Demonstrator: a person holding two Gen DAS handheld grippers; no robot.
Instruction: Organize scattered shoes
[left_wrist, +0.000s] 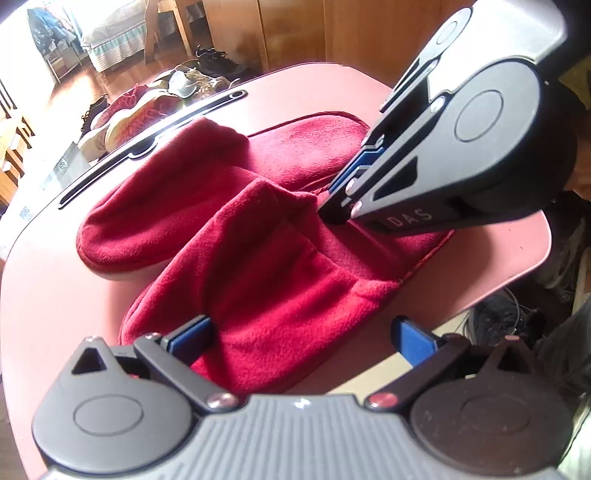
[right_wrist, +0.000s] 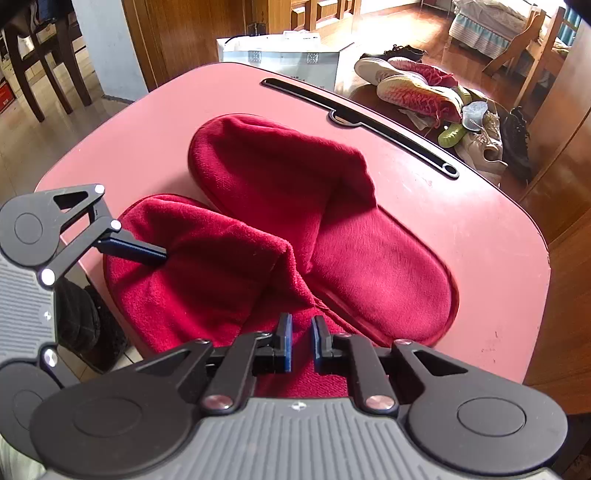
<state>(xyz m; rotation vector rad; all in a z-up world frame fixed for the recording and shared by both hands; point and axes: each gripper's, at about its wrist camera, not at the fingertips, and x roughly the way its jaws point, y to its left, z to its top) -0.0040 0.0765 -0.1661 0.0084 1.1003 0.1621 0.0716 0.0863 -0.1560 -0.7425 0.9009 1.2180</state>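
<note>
While my right gripper (right_wrist: 301, 341) pinches the near slipper (left_wrist: 266, 291) fleece at lower centre, left gripper (left_wrist: 303, 334) gapes wide around its toe; soft, floppy, light, so take the stiffer sole rim.

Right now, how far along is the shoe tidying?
Done: two red slippers sit side by side on the pink table. In hand: the right gripper pinches the near slipper's upper; the left gripper straddles its toe, open. Left: the sneakers piled on the floor.
</note>
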